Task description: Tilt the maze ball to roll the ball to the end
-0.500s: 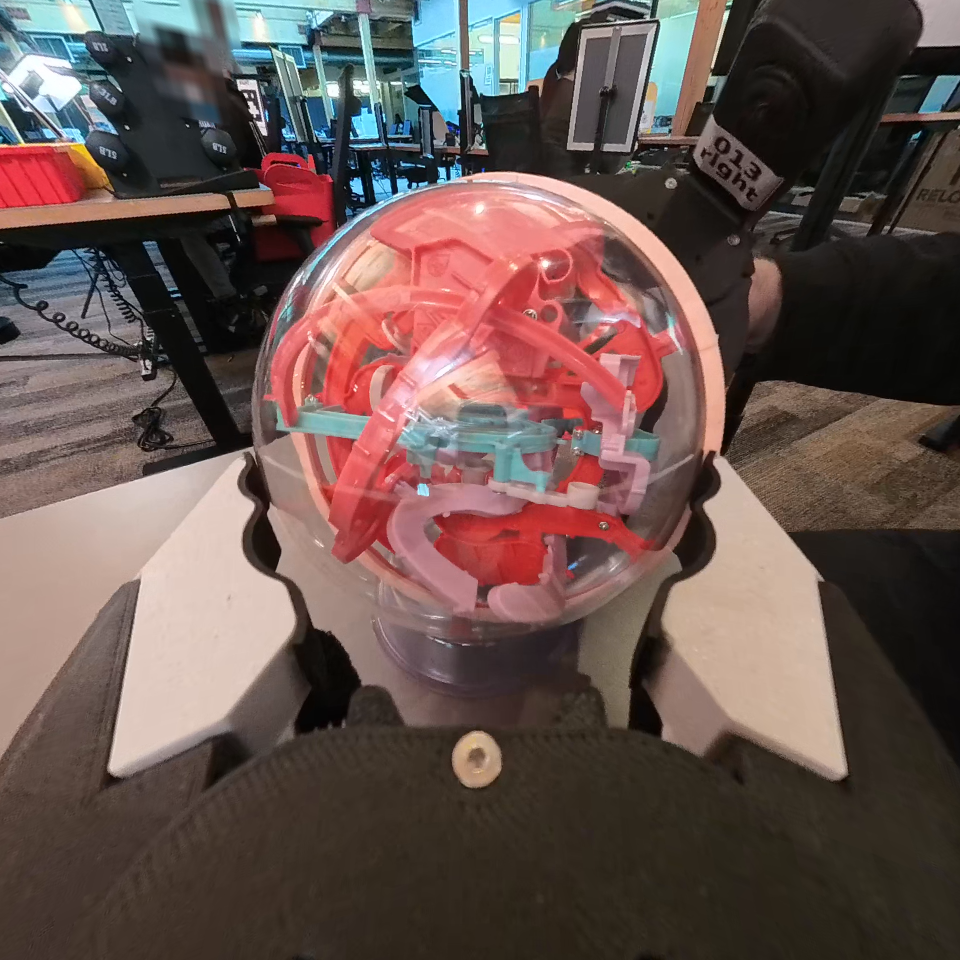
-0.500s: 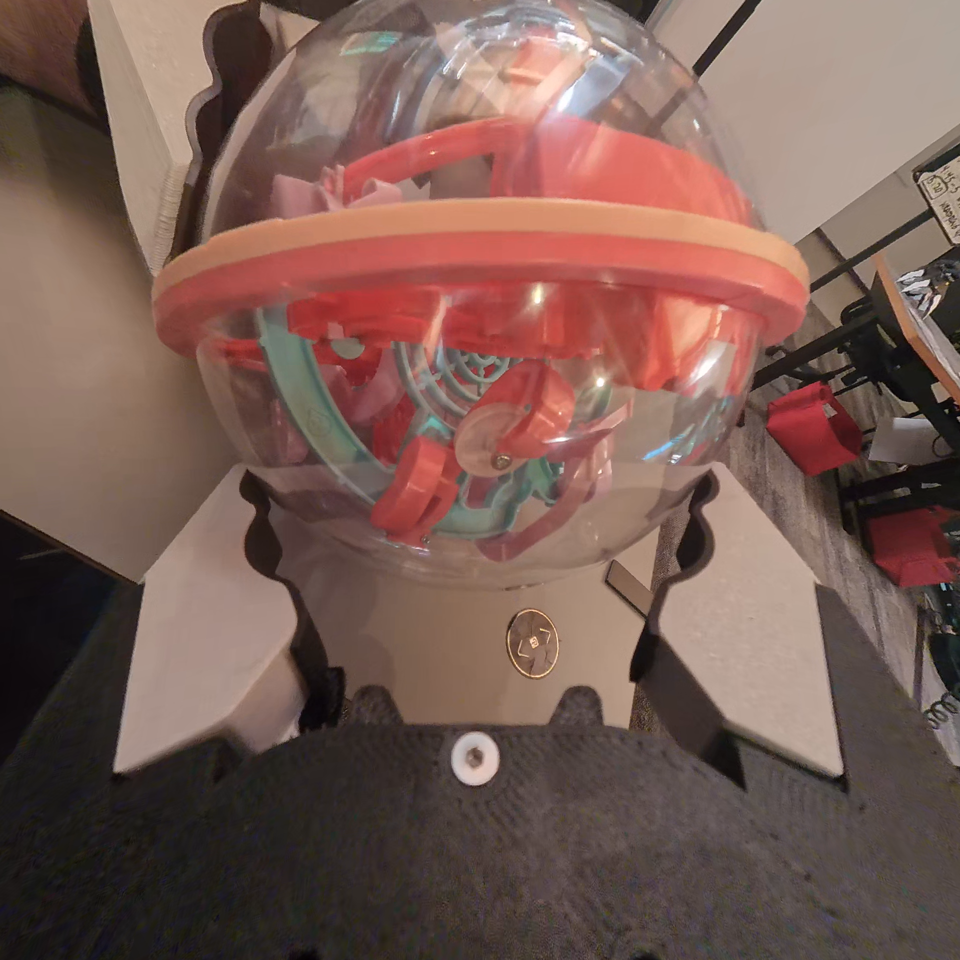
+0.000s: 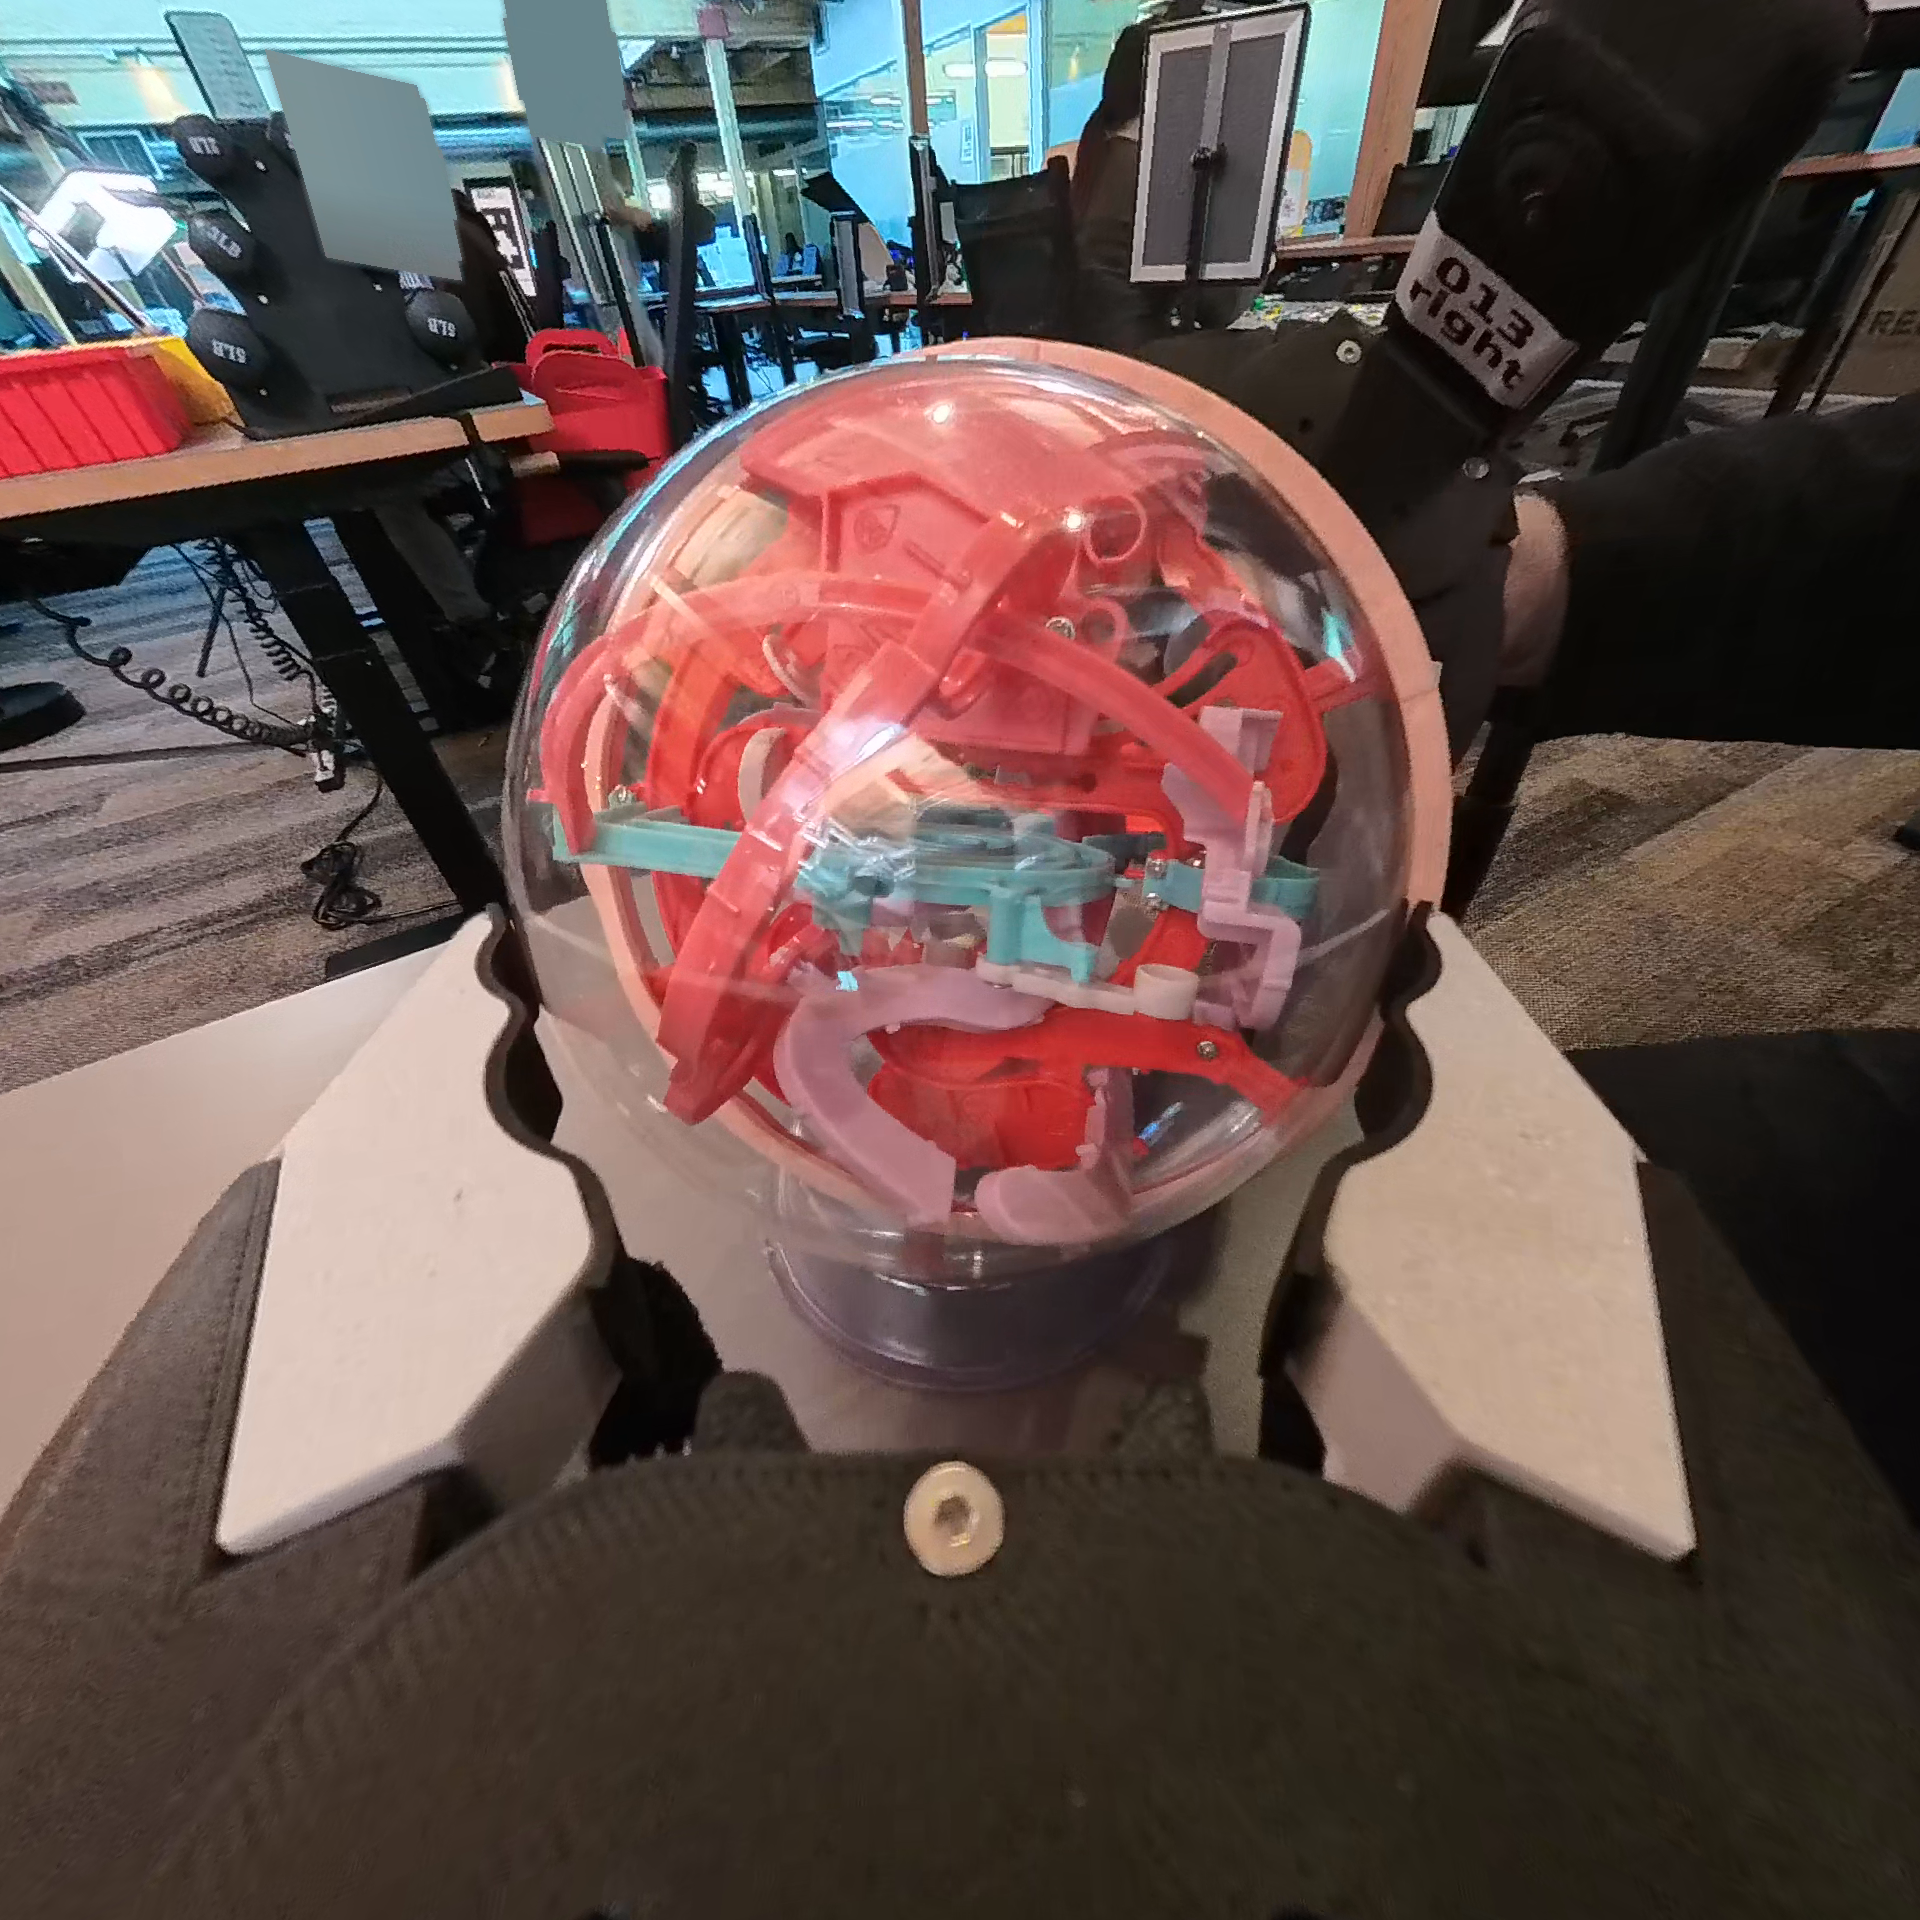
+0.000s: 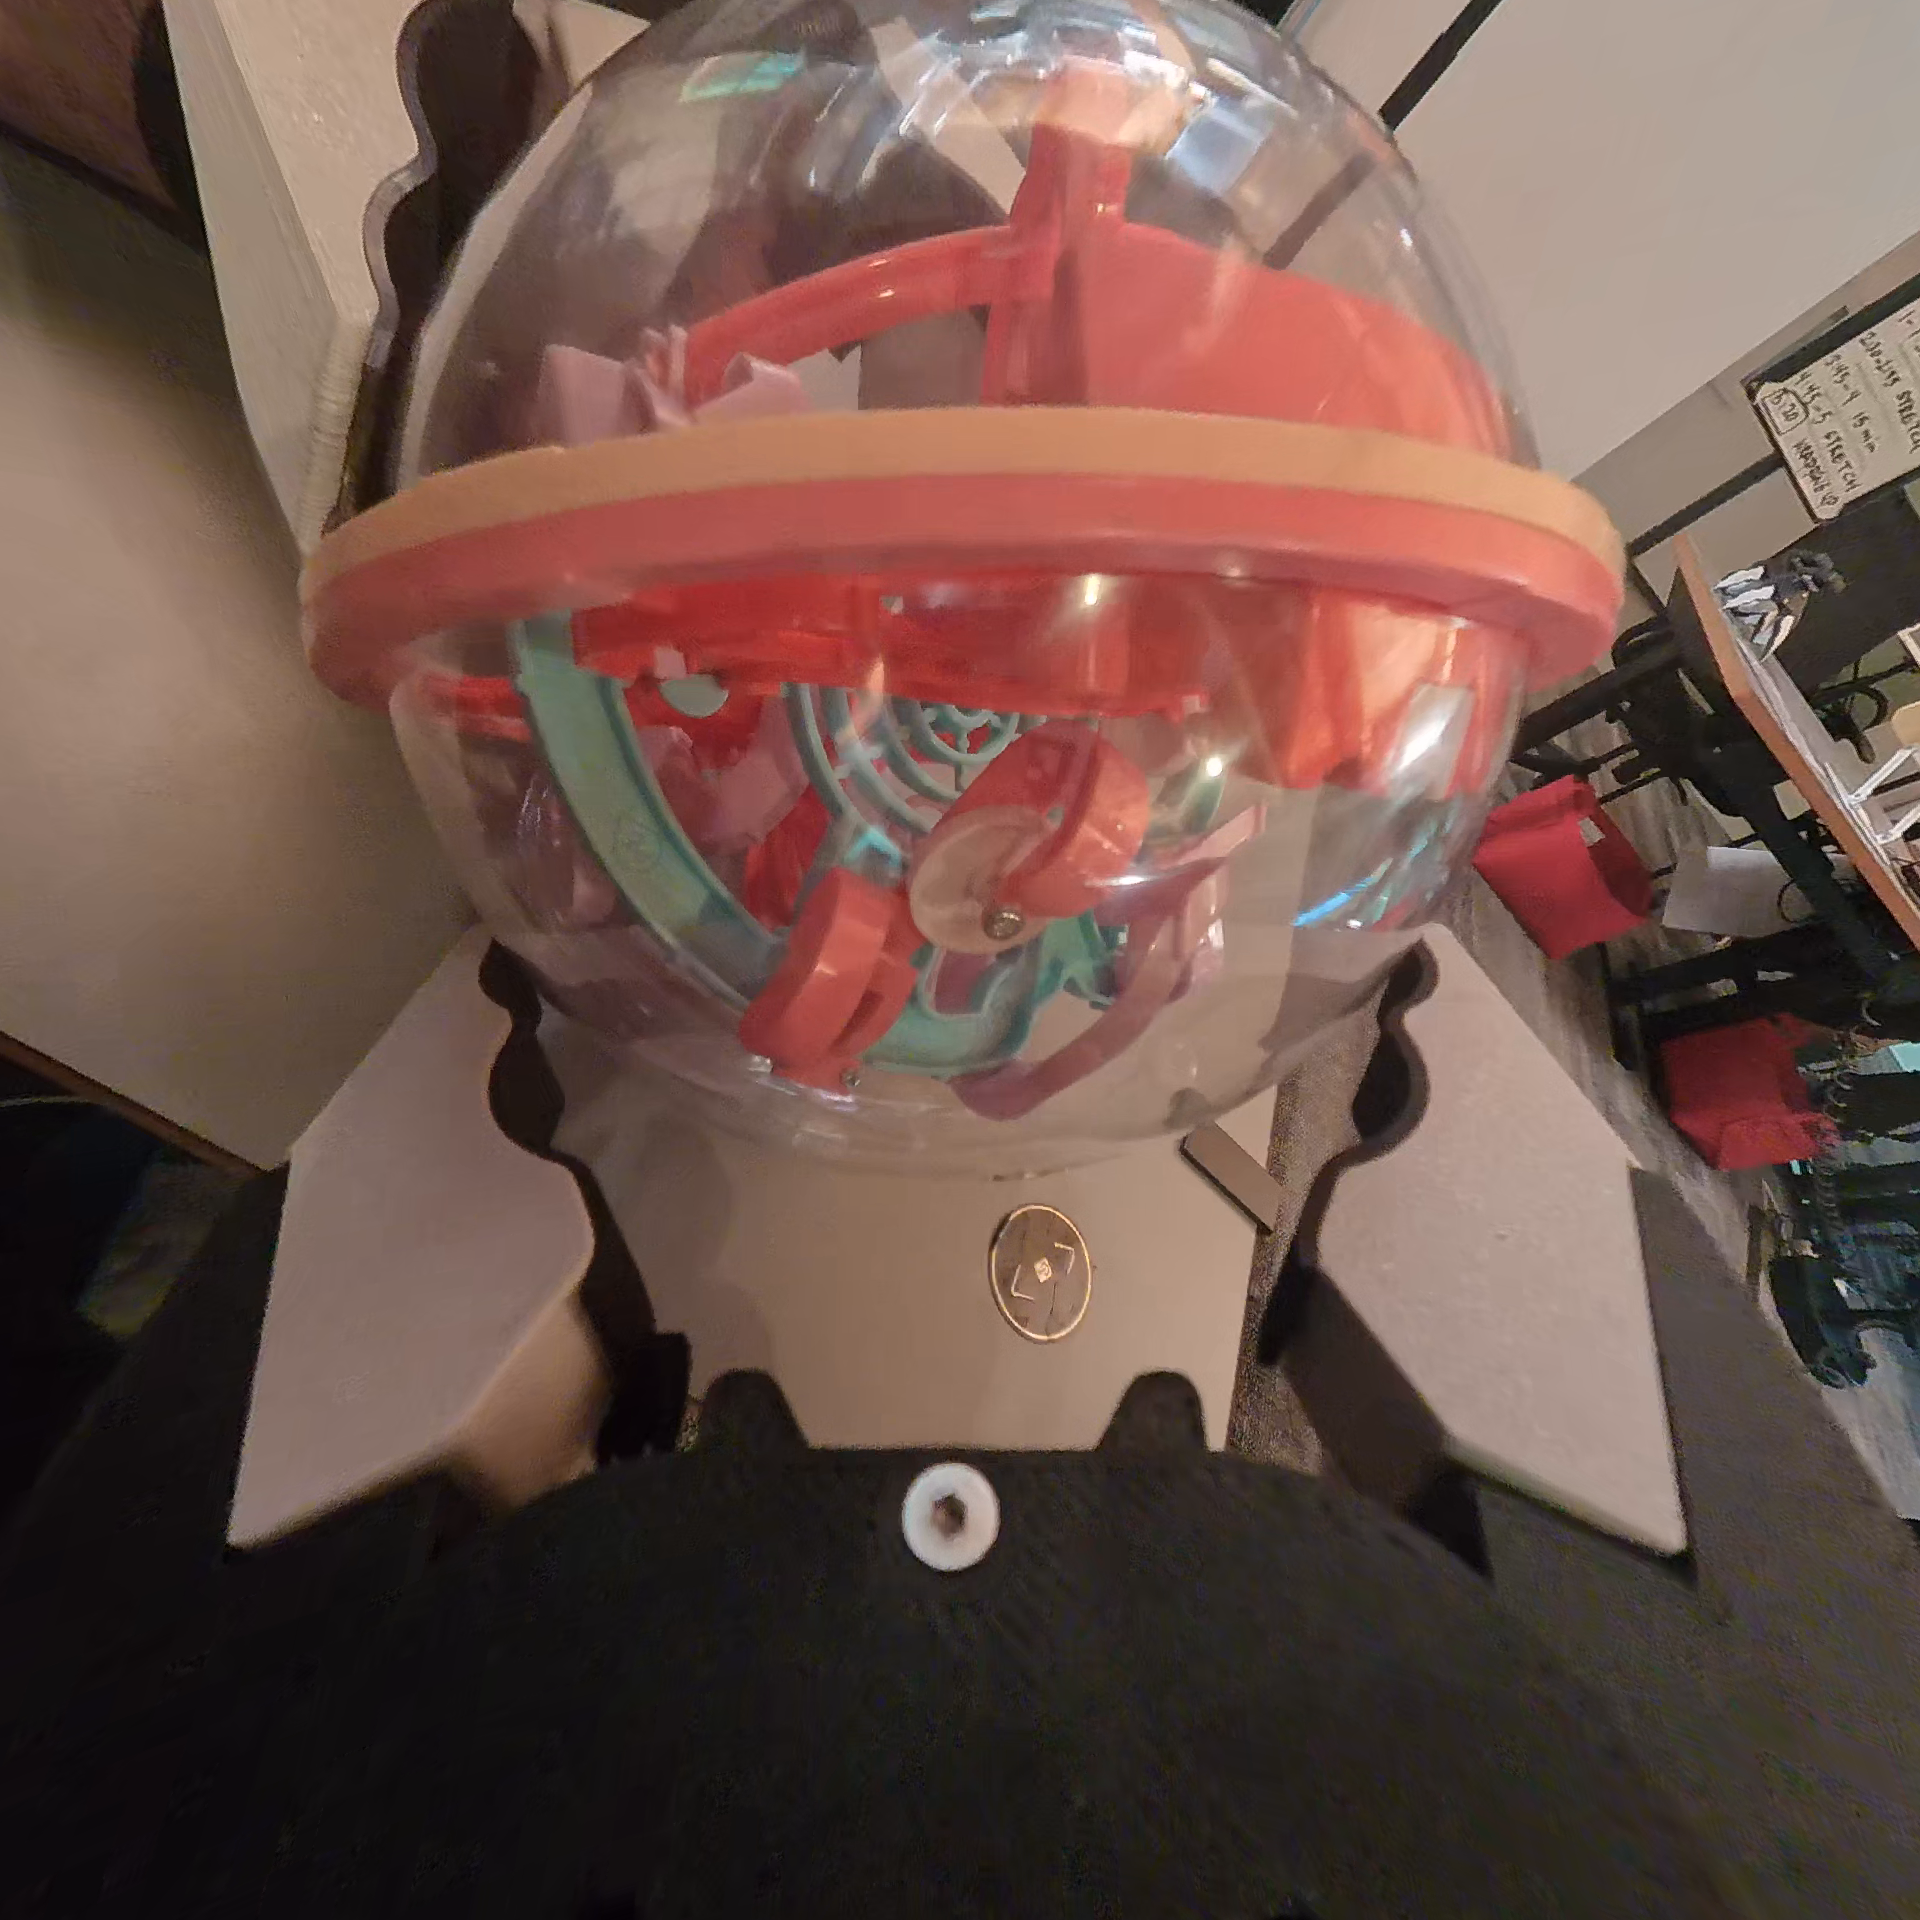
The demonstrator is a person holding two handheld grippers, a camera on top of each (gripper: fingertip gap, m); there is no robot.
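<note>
Between both tools' pads the clear maze ball (image 3: 966,790) is clamped, left tool (image 3: 961,997) and right tool (image 4: 961,1049) each holding it, its stand (image 3: 977,1320) at six o'clock.

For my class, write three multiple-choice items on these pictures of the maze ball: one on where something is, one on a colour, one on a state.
1. Where does the maze ball sit?
A. on a clear ring stand on the white table
B. on the carpet
C. in a red bin

2. What colour is the band around the sphere?
A. blue
B. pink and peach
C. black

3. How do the left tool and right tool stand?
A. both closed flat
B. one lying on the table
C. both with fingers spread around the sphere

Key: 1 A, the stand shows beneath it; 2 B, seen in the right wrist view; 3 C, fingers flank the sphere in each view.
</note>
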